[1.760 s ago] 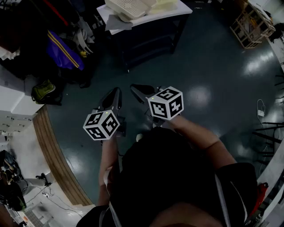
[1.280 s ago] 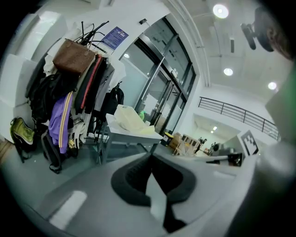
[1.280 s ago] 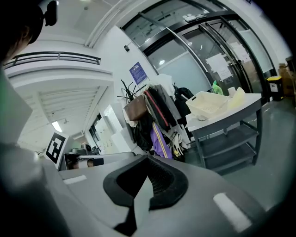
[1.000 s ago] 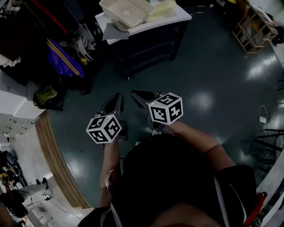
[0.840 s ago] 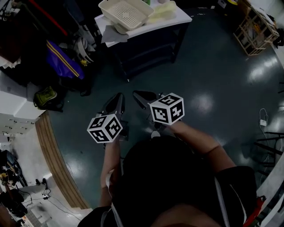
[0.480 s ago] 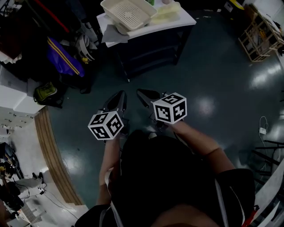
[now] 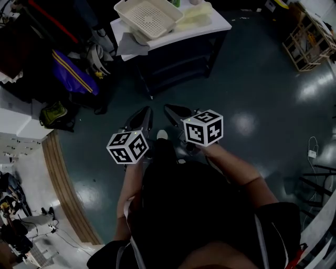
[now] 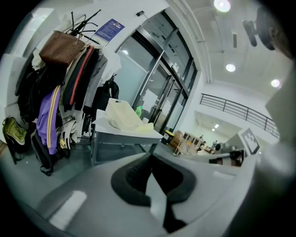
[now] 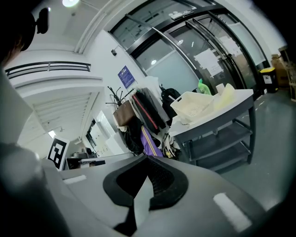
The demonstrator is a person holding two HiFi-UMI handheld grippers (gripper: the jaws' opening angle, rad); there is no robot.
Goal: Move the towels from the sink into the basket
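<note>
A cream perforated basket stands on a white-topped table ahead of me. A pale yellow towel lies beside it, and a grey cloth hangs off the table's left corner. I see no sink. My left gripper and right gripper are held close to the person's body over the dark floor, well short of the table. Both are shut with nothing in them. The left gripper view shows its jaws closed, with the basket far off. The right gripper view shows its jaws closed too, the basket and towel beyond.
Coats and bags hang and pile up at the left, with a green bag on the floor. A wooden crate stands at the upper right. A curved wooden strip runs along the floor at the left. A shoe tip shows between the grippers.
Both grippers stay shut and held together. They have drifted slightly right and toward the table, and a shoe tip has come into sight between them.
</note>
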